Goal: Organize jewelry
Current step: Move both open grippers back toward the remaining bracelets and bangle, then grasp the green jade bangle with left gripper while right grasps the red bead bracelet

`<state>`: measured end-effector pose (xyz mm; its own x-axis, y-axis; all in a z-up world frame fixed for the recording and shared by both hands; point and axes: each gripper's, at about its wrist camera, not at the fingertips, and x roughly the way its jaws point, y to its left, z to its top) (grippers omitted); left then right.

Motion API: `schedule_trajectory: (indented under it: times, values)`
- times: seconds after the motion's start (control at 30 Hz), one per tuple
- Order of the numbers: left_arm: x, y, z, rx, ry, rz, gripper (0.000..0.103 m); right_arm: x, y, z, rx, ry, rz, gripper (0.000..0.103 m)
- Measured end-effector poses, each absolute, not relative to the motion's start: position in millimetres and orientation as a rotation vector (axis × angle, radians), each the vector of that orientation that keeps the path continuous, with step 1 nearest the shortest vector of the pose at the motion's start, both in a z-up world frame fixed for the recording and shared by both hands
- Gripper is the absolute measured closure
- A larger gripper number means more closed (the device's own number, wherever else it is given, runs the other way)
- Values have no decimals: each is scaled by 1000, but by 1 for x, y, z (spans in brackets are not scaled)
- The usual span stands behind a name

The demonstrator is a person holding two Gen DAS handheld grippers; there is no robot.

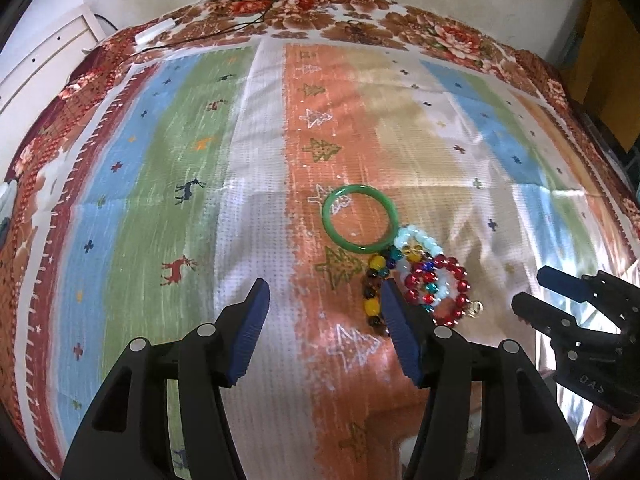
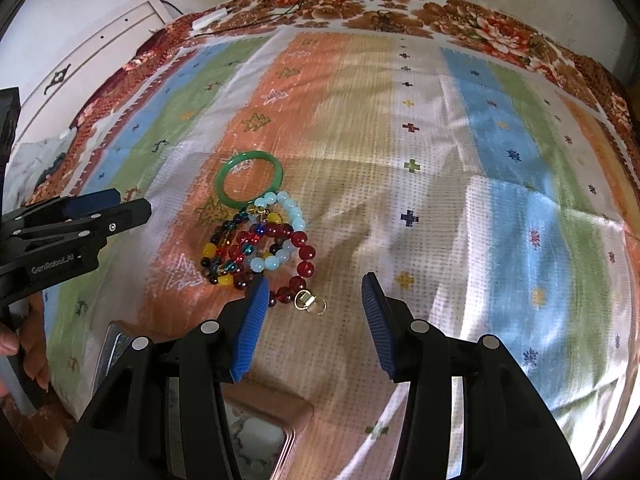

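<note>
On a striped cloth lie a green bangle [image 1: 360, 219] and tangled bead bracelets [image 2: 260, 248]. Both claws, left [image 1: 325, 307] and right [image 2: 314, 304], hover wide and empty; next likely picks one bracelet free.

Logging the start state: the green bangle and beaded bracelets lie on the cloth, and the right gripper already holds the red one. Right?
Not quite. The right gripper holds nothing; the right wrist view shows its jaws open, the red bracelet lying on the cloth. The rest stands.
</note>
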<state>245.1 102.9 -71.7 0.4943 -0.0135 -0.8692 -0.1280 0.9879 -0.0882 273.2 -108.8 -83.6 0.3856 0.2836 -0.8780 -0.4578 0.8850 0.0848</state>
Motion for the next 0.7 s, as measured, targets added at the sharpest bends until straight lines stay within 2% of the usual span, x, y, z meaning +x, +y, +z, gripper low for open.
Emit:
schedule_trajectory:
  times: [0.7]
  values:
    - [289,108,-101,-160,1106,66,44,306,-95,-113,-222,1155,471,55]
